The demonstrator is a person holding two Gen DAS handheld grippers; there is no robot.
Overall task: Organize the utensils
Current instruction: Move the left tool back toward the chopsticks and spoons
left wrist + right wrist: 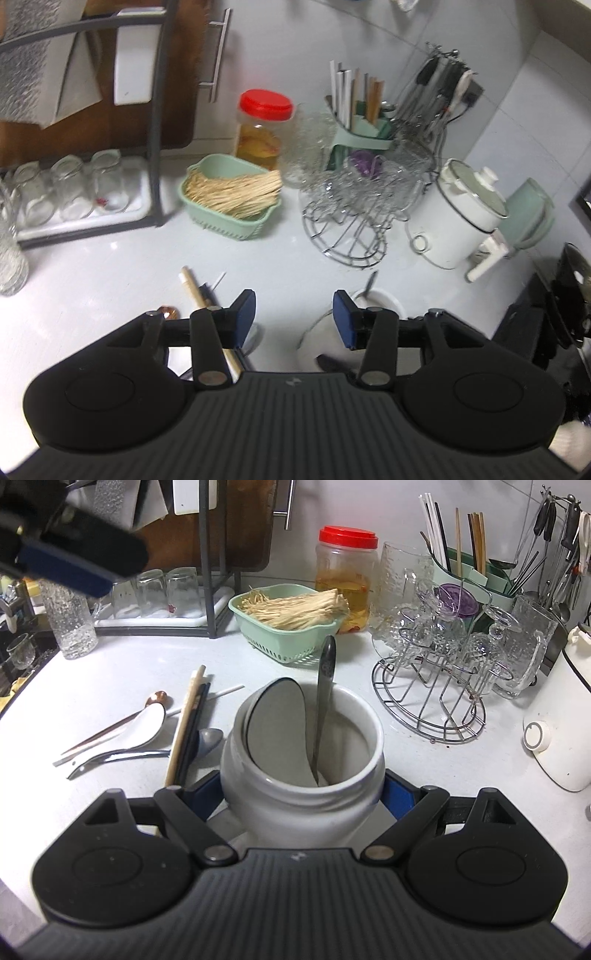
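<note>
Utensils lie loose on the white counter (110, 672) left of a white jar (295, 794): a white spoon (147, 727), a thin copper spoon (157, 698), a grey spoon (208, 738), a metal handle (122, 757), and chopsticks (188, 720) in light and dark pairs, crossed by a white stick (225, 692).

The jar stands upright between the blue pads of the right hand-held gripper (301, 797), which press on its two sides and hold it. Inside the jar a metal spoon (325, 701) leans handle up, beside a grey flat piece (277, 731) tilted against the wall.

The left hand-held gripper (293, 319) hovers above the counter with its jaws apart and nothing between them; the jar rim shows just beyond its right pad, the chopsticks under its left finger.

Behind stand a green basket (280, 646) of pale sticks, a red-lidded jar (347, 576), a wire rack (432, 701) with glasses, and a green holder (476, 579) with upright chopsticks.
</note>
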